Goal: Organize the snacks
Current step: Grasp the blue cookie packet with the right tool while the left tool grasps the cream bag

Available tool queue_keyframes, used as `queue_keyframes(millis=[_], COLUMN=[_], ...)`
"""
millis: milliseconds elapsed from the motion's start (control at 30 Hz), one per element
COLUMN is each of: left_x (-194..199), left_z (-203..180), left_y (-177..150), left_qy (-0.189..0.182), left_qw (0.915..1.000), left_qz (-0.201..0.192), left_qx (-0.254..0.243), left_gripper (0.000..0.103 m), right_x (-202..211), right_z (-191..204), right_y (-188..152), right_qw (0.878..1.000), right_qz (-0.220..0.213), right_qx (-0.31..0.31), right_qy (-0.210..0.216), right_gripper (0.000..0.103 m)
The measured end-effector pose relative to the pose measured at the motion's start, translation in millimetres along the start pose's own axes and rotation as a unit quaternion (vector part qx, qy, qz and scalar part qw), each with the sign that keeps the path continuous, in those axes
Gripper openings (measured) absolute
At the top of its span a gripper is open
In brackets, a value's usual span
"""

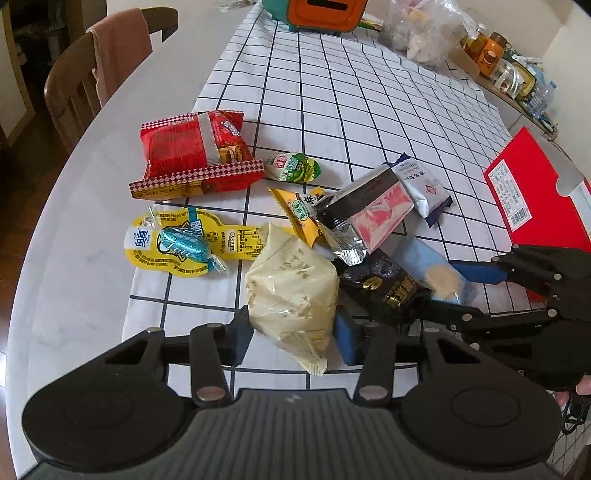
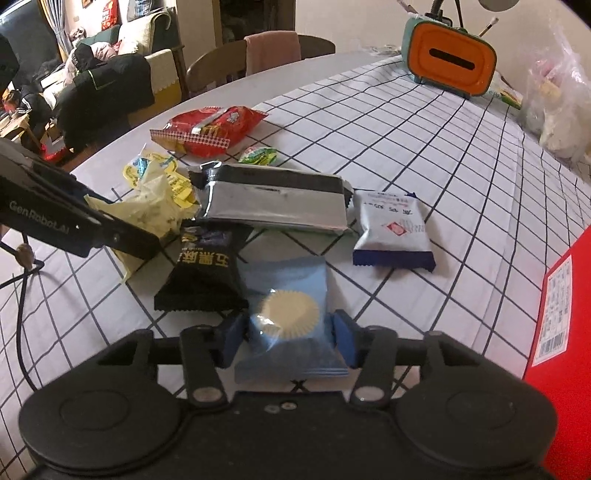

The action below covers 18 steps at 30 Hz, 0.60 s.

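My left gripper (image 1: 291, 332) is shut on a pale yellow snack packet (image 1: 291, 291), also seen in the right wrist view (image 2: 147, 206). My right gripper (image 2: 288, 339) is shut on a light blue packet (image 2: 288, 317) with a cupcake picture; it also shows in the left wrist view (image 1: 436, 269). A black packet (image 1: 380, 284) (image 2: 207, 273) lies between them. A silver and pink packet (image 1: 365, 210) (image 2: 277, 206), a white and navy packet (image 1: 421, 184) (image 2: 391, 232), a red bag (image 1: 195, 151) (image 2: 210, 129), yellow pouches (image 1: 177, 243) and a green sweet (image 1: 291, 166) lie on the checked cloth (image 1: 351, 103).
A red box (image 1: 535, 192) (image 2: 557, 332) lies at the right edge. An orange and teal tissue holder (image 2: 450, 62), a clear plastic bag (image 1: 424, 29) and jars (image 1: 491, 55) stand at the back. A chair with a pink cloth (image 1: 110, 55) stands beyond the table's left edge.
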<state>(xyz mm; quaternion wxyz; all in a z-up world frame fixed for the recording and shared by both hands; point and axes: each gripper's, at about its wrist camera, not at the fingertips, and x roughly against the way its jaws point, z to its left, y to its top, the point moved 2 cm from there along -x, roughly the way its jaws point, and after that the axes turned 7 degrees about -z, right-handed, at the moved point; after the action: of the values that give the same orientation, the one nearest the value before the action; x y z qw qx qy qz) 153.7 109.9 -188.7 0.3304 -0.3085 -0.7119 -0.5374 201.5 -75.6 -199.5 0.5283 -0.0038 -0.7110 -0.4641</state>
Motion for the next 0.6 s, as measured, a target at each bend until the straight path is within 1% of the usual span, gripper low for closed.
queue_keyframes(millis=[100, 167, 367, 600], left_x=[1, 2, 5, 15], left_z=[0, -1, -2, -6], left_y=[-1, -1, -4, -8], left_qy=[-0.001, -0.002, 0.003, 0.007], left_qw=[1.0, 1.0, 1.0, 0.9999], left_qz=[0.0, 0.0, -0.004, -0.012], left_qx=[-0.002, -0.002, 0.002, 0.003], left_gripper=[0.042, 0.035, 0.03, 0.028], right_x=[1, 2, 12, 36], right_z=[0, 0, -1, -4], right_y=[-2, -3, -8, -15], right_qw=[1.0, 1.0, 0.999, 0.996], right_qz=[-0.004, -0.006, -0.016, -0.035], right_qx=[-0.007, -0.014, -0.043, -0.08], right_qy=[-0.006, -0.01, -0.019, -0.025], right_gripper=[0.047, 0.047, 0.047, 0.047])
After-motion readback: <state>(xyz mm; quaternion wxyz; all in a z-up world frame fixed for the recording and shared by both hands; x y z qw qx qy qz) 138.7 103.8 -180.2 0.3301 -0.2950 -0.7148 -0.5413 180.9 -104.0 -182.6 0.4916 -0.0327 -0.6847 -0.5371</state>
